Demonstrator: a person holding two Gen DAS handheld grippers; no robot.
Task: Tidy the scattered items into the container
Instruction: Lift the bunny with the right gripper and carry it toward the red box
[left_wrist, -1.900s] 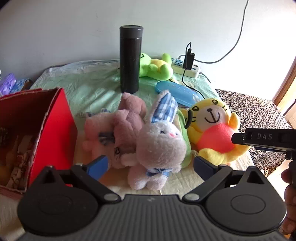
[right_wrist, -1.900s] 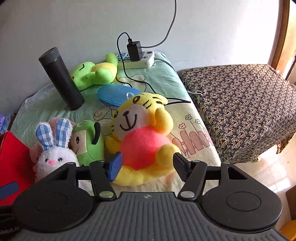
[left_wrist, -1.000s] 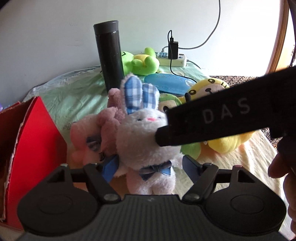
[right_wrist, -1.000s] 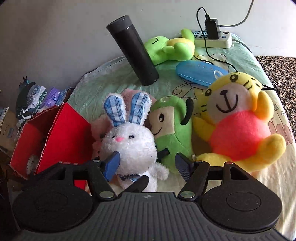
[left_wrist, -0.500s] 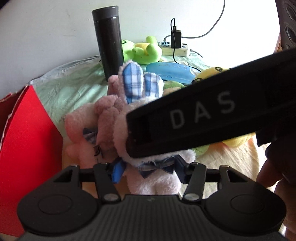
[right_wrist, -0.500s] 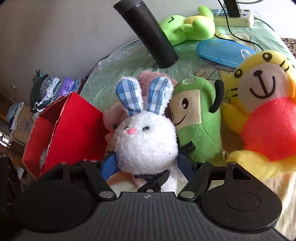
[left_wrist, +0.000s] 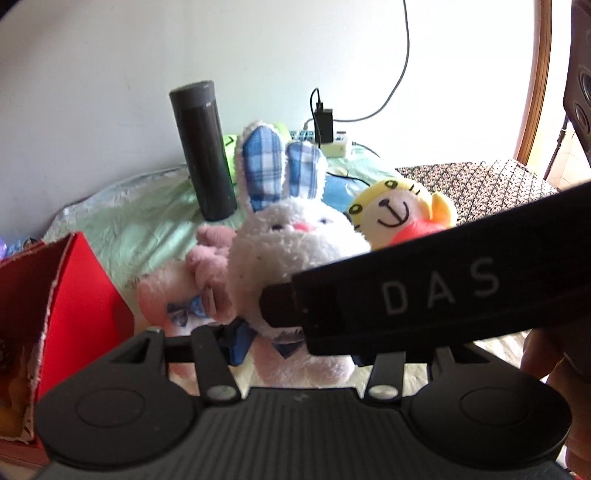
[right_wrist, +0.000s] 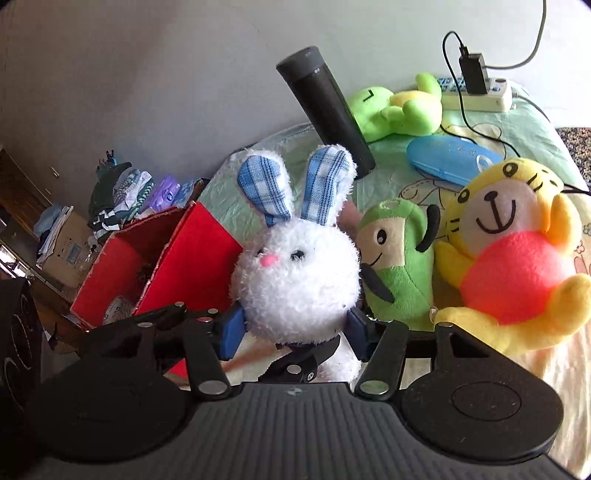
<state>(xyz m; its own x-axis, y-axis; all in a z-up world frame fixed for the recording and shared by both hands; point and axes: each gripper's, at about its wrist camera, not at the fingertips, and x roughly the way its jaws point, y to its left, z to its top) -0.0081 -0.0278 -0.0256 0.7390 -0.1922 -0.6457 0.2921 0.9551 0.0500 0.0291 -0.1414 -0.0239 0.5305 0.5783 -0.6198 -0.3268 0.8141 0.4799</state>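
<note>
A white plush bunny (left_wrist: 295, 258) with blue checked ears is held upright by both grippers. My left gripper (left_wrist: 299, 347) has its jaws closing on the bunny's neck at the bow tie, and its right pad is hidden behind the other tool. My right gripper (right_wrist: 295, 332) has its jaws closing on the bunny's (right_wrist: 299, 280) head, with a blue pad pressed to each side. The red cardboard box (right_wrist: 192, 258) stands open just left of the bunny. Its red wall (left_wrist: 85, 295) fills the left edge of the left wrist view.
A pink plush (left_wrist: 177, 291) lies behind the bunny. A green plush (right_wrist: 399, 266) and a yellow tiger plush (right_wrist: 509, 258) sit to its right. Further back are a black flask (right_wrist: 325, 107), a green frog plush (right_wrist: 399, 107), a blue case (right_wrist: 450, 158) and a power strip (right_wrist: 480, 92).
Both grippers came in around the white bunny and narrowed onto it. The bunny now sits higher than the pink plush, and the right tool's bar crosses the left wrist view.
</note>
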